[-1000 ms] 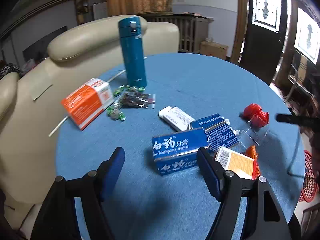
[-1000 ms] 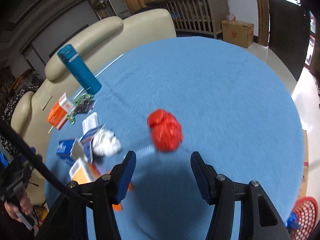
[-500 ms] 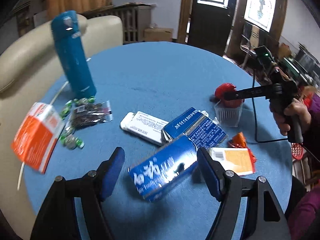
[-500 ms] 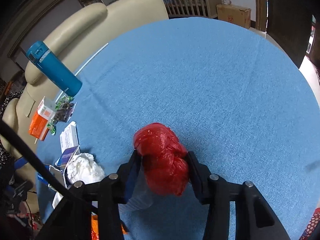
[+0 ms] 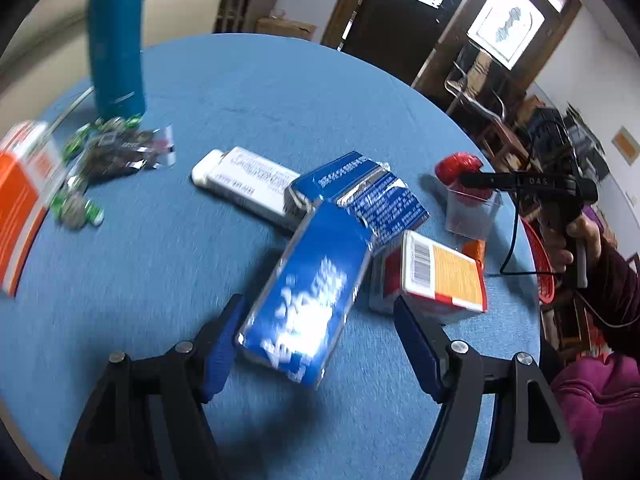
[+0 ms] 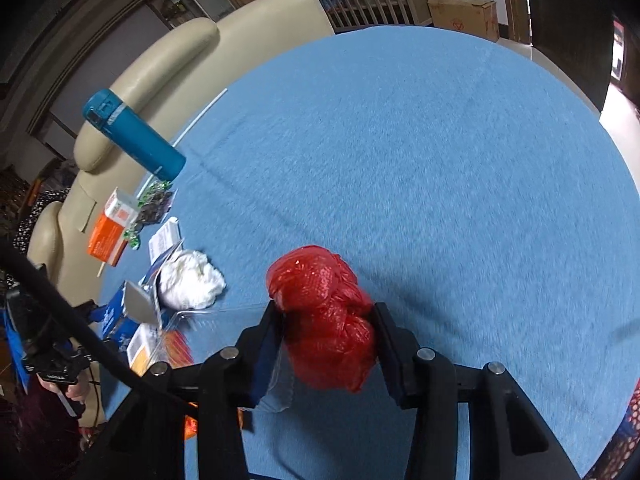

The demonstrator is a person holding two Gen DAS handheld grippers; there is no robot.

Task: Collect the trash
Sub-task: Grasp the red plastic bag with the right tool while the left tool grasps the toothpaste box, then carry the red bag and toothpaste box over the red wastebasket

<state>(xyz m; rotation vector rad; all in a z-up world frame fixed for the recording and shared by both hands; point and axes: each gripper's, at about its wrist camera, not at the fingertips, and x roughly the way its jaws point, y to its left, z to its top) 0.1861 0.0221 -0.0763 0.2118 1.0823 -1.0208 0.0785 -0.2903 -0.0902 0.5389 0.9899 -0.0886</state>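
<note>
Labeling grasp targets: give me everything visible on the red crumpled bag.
The red crumpled bag looks like thin, glossy plastic film bunched into a lumpy wad. It sits between the pads of the right hand-held gripper, which press on both sides; the jaws have just been closing on it. It rests in a clear plastic cup near the table edge.

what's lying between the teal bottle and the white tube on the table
In the left wrist view, a dark foil wrapper with green-wrapped candies beside it lies between the teal bottle and the white tube.
</note>
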